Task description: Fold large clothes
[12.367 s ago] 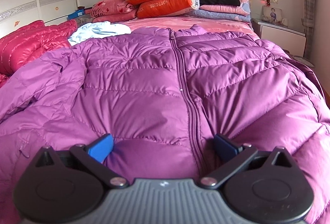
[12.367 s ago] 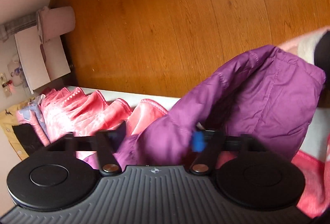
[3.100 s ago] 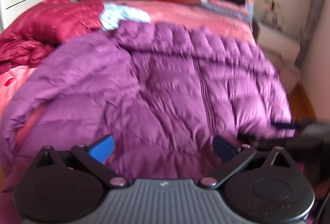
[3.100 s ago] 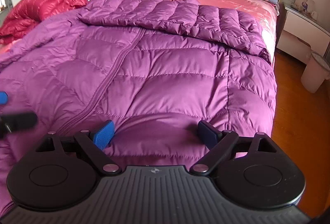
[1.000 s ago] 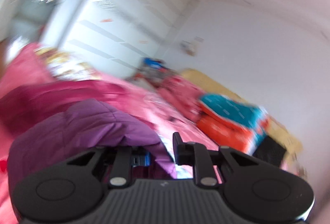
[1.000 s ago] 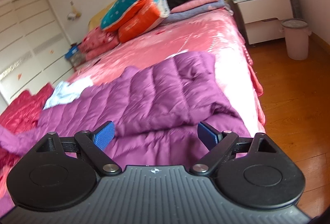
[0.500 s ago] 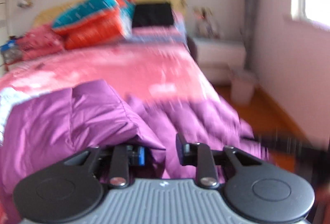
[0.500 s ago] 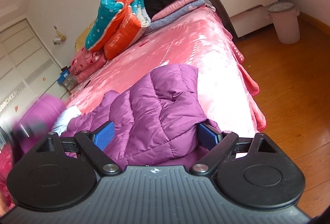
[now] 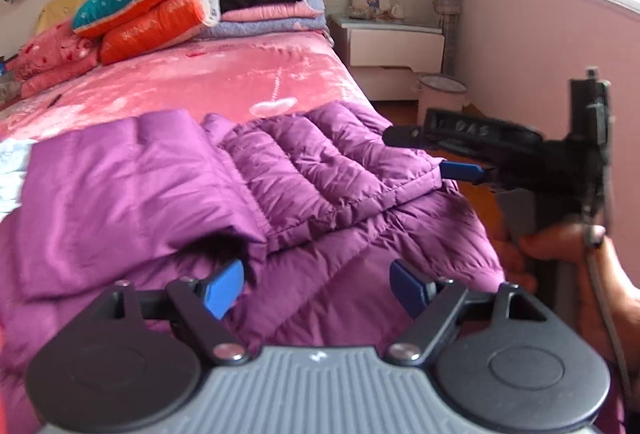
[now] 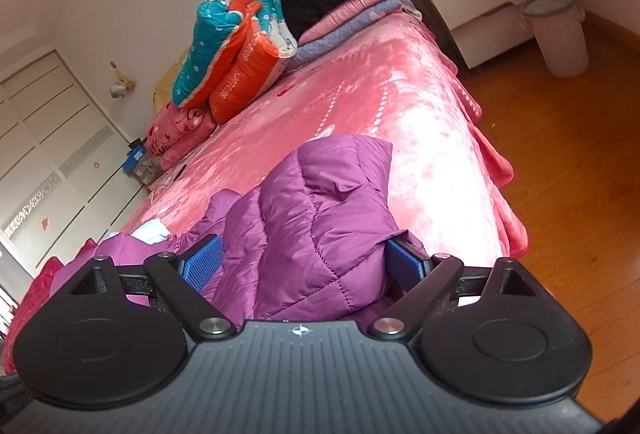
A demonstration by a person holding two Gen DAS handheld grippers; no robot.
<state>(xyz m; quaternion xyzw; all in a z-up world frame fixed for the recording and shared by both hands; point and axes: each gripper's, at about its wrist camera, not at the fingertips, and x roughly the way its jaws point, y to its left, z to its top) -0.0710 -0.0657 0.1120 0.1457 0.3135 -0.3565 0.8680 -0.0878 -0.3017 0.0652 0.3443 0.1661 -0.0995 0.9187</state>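
A purple down jacket (image 9: pixel 320 186) lies on the pink bed (image 9: pixel 208 82), with one part folded across the rest. My left gripper (image 9: pixel 316 286) hovers low over it and its jaws are opening. The folded purple flap (image 9: pixel 120 194) ends just beside the left pad (image 9: pixel 222 288), and neither pad presses on it. My right gripper (image 10: pixel 304 266) stands open at the jacket's bed-edge side, with a bunched fold (image 10: pixel 320 218) bulging between its pads. The left wrist view shows the right gripper (image 9: pixel 432 154) from the side, held in a hand (image 9: pixel 568 246).
Folded quilts (image 9: pixel 152 6) and pillows are stacked at the headboard. A white bedside cabinet (image 9: pixel 396 46) and a pink bin (image 10: pixel 556 34) stand on the wood floor (image 10: pixel 580 174) right of the bed. A light-blue garment (image 10: pixel 150 232) and white wardrobe doors (image 10: pixel 52 154) are on the left.
My left gripper swung from facing the wardrobe to over the jacket, carrying a purple flap across, then spread its jaws and let it go. The right gripper rolled slightly and stayed open.
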